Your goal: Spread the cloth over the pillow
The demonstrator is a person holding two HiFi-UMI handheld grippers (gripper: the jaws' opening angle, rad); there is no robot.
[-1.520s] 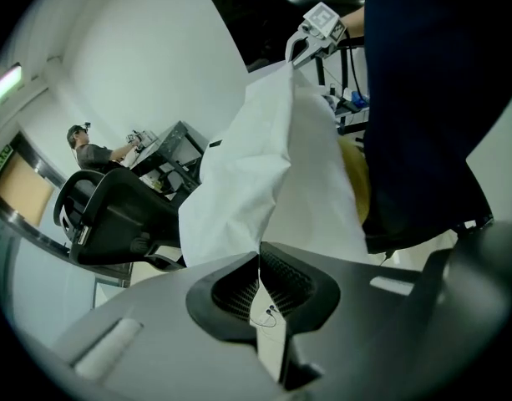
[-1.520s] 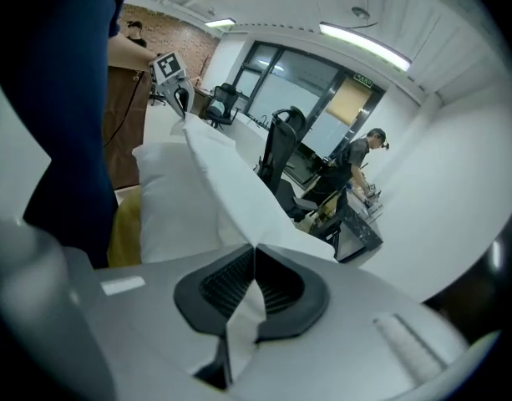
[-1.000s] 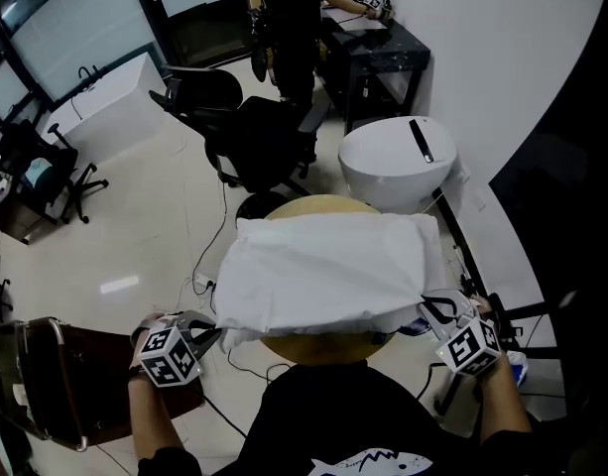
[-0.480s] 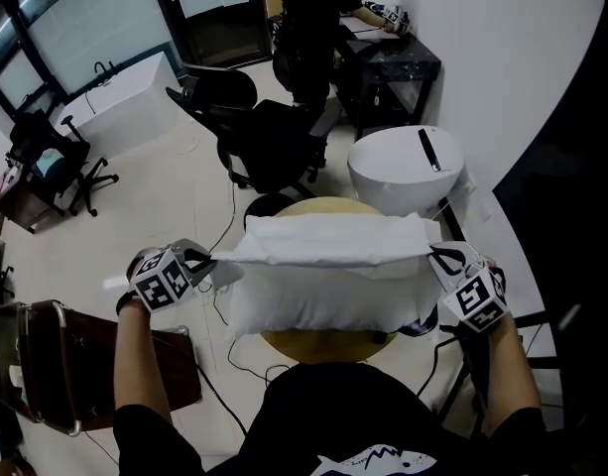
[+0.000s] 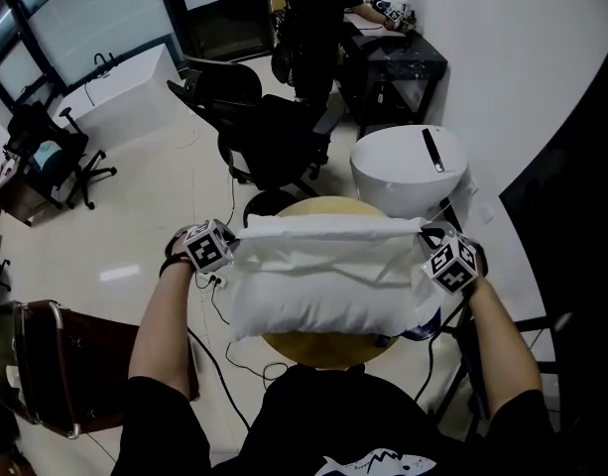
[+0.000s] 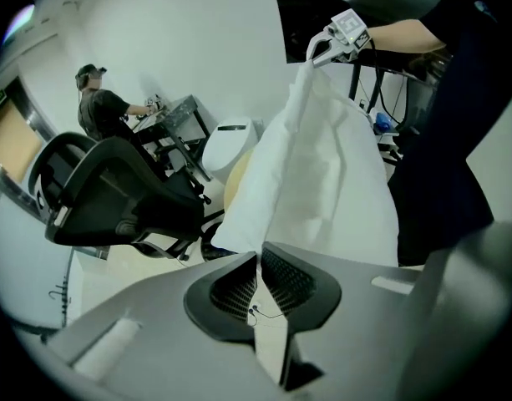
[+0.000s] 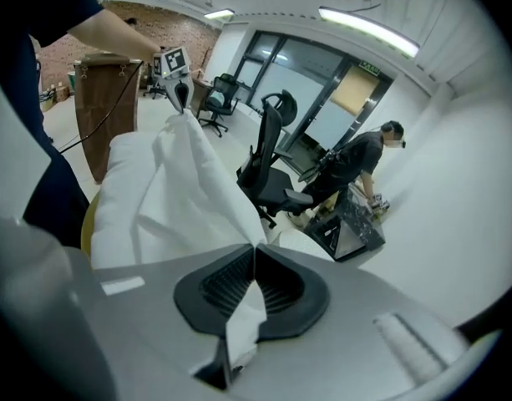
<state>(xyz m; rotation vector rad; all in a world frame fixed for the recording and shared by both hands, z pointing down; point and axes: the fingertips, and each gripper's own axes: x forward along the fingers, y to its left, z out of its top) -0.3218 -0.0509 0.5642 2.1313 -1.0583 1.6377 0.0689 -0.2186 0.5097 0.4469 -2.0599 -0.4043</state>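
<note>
This looks like an office. There are black chairs on wheels [image 5: 269,137] and a long white desk [image 5: 120,92] next to big glass walls [image 5: 85,23]. The floor [image 5: 135,226] is pale and shiny. Long lights [image 7: 368,27] hang overhead. A person [image 5: 318,13] stands at a dark desk [image 5: 398,62] by the white wall.

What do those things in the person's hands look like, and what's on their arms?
The left gripper and right gripper each carry a white cube printed with black square markers. Up close, their bodies are grey, with black ribbed pads tapering to a point. The person wears a black shirt with short sleeves.
</note>
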